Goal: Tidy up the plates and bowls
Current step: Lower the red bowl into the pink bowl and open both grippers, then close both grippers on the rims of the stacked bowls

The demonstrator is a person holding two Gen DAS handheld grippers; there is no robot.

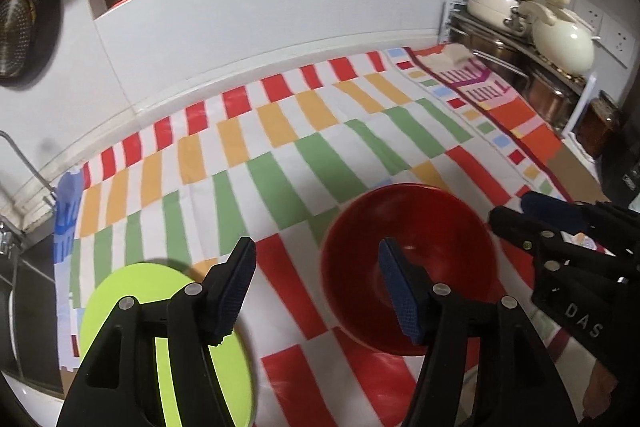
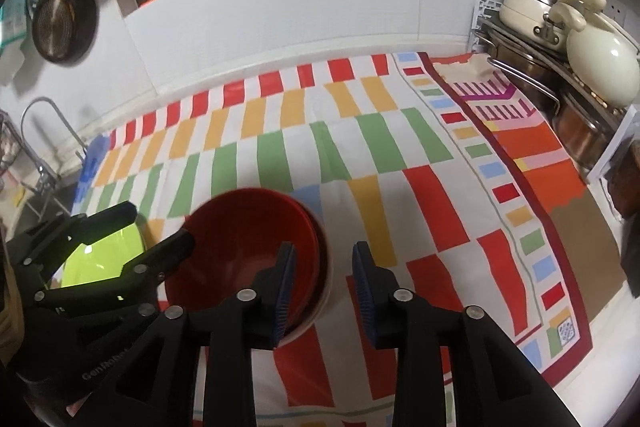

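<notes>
A red bowl (image 1: 436, 247) sits on the striped cloth (image 1: 280, 155); in the right wrist view the red bowl (image 2: 240, 239) is nested inside a second bowl with a pale outside. A lime green plate (image 1: 132, 287) lies to its left, near the cloth's edge. My left gripper (image 1: 316, 267) is open, with only cloth in the gap; its right finger hangs over the bowl's inside and its left finger over the plate. My right gripper (image 2: 324, 263) is open too, its left finger at the bowl's right rim. No pad presses on anything.
A rack of pots and a cream kettle (image 2: 600, 67) stands at the back right. A sink with a tap (image 1: 24, 163) lies left of the cloth. Pans (image 2: 56, 27) hang on the tiled wall. The cloth's far half (image 2: 320, 131) carries nothing.
</notes>
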